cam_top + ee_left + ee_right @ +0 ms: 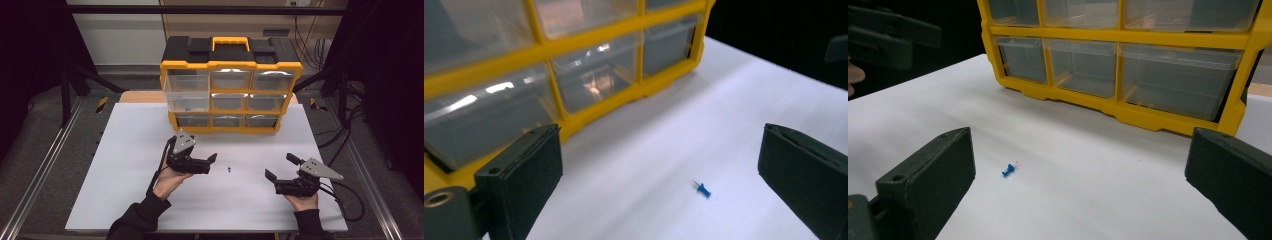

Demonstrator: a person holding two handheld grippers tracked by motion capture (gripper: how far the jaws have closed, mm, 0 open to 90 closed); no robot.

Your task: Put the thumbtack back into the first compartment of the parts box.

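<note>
Two grippers face one small blue push pin (229, 169) lying on the white table (125, 200), and going from left to right the left gripper (212, 161) comes first: its jaws stand wide apart with nothing between them, and in the left gripper view the pin (703, 189) lies just ahead of them, nearer the right-hand jaw, its point aimed back toward the yellow drawer cabinet (231, 90). The pin sits between the two tools, near the left gripper's tips and farther from the right one. The right gripper (281, 167) rests in its hand, jaws also spread and empty, and in its own view the pin (1008, 170) lies ahead of the left-hand jaw. I judge the step in hand to be the approach to pick up the pin, likely for one of the cabinet's clear drawers; one upper-left drawer (186, 92) stands pulled out a little. The next move calls for lowering the left jaws so they straddle the pin and closing on its plastic head, which is tiny and lies flat, so the tips must nearly graze the surface. What the drawers hold is hard to make out through the glare, and the outer ends of both grippers' jaws are cut off by the frame edges in their own views.
</note>
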